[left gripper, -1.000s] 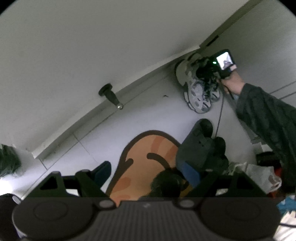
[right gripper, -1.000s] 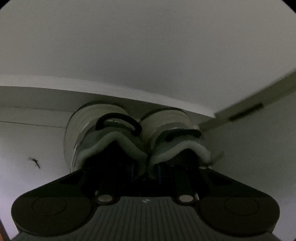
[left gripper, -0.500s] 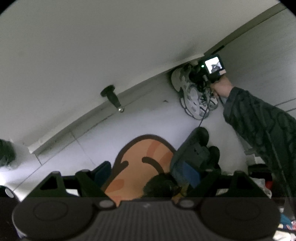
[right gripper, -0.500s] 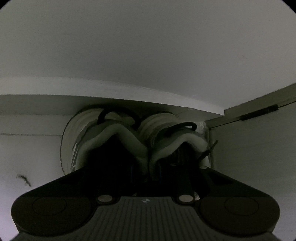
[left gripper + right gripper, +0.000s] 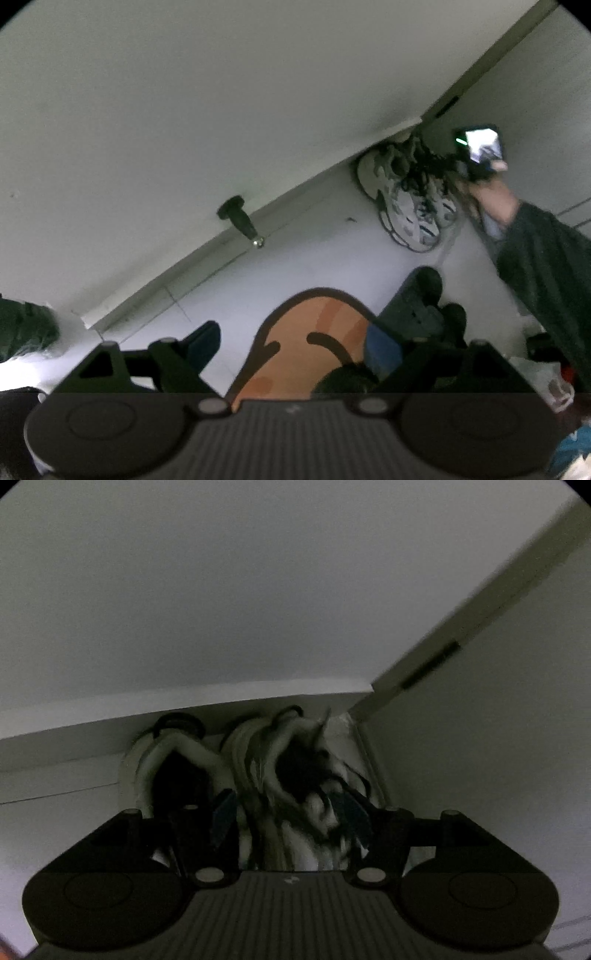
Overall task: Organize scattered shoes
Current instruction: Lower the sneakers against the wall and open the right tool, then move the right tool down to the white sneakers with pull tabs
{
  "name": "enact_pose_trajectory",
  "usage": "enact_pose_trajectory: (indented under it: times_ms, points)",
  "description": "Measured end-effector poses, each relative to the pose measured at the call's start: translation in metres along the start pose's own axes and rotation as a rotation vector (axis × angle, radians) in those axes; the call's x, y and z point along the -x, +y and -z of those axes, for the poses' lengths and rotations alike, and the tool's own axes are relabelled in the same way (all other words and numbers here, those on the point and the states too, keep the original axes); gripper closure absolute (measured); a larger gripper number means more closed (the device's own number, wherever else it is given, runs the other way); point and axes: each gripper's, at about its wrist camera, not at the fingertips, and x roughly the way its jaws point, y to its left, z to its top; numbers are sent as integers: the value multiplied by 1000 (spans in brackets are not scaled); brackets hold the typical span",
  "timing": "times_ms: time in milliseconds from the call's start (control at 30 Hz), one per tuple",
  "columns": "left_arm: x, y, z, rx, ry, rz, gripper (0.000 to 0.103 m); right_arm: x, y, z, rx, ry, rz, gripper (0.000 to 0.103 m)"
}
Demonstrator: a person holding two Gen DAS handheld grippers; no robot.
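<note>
Fingers of right gripper (image 5: 291, 819) opening, blue pads either side of right sneaker's collar, not pressing; grip released. Sneaker pair (image 5: 410, 199) sits heels-to-baseboard in far right corner. Left gripper (image 5: 291, 343) wide open, empty, over orange mat (image 5: 314, 332). Risk: pad snags laces on withdrawal, drags shoe out of line

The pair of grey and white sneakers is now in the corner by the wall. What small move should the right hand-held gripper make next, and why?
Probably lift the right hand-held gripper straight back and clear of the pair of grey and white sneakers. Its jaws are opening, with the collar of one sneaker between them, and the pair already rests side by side against the white baseboard in the corner.
</note>
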Motion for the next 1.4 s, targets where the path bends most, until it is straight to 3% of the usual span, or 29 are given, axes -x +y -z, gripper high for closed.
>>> enact_pose_trajectory:
  times_ms: [33, 167, 300, 400, 500, 633, 667, 700, 733, 867, 900, 1067, 1267, 1400]
  points:
    - [1, -1, -1, 4, -6, -5, 15, 2, -8, 2, -13, -7, 1, 34]
    - [4, -17, -12, 35, -49, -14, 15, 77, -37, 33, -128, -71, -7, 34]
    - [0, -56, -15, -63, -94, -41, 14, 136, -63, 68, -217, -157, 29, 33]
    - [-10, -63, -15, -66, -71, -35, 14, 168, -78, 92, -276, -164, -7, 33]
    - [-16, -67, -17, -118, -85, -68, 14, 229, -86, 128, -357, -171, -88, 33]
    - [-26, -64, -17, -199, -173, -105, 14, 297, -89, 170, -466, -151, -52, 27]
    - [-31, -64, -15, -205, -189, -94, 14, 312, -89, 180, -492, -141, -50, 24]
    - [-38, -60, -11, -166, -200, -17, 15, 325, -90, 188, -516, -135, -47, 24]
    - [-40, -60, -9, -148, -200, 15, 15, 335, -93, 196, -542, -135, -45, 24]
    - [-46, -81, 11, -172, -103, 88, 19, 384, -118, 272, -664, -250, -104, 14]
    - [-43, -86, 13, -184, -106, 91, 18, 393, -120, 289, -676, -266, -108, 10]
    - [-37, -110, 23, -193, -95, 116, 15, 411, -119, 352, -692, -162, -54, 10]
    - [-32, -135, 20, -306, -85, 140, 14, 410, -121, 394, -754, -73, -40, 10]
    - [-32, -137, 19, -381, -139, 69, 14, 398, -119, 410, -831, 22, -13, 10]
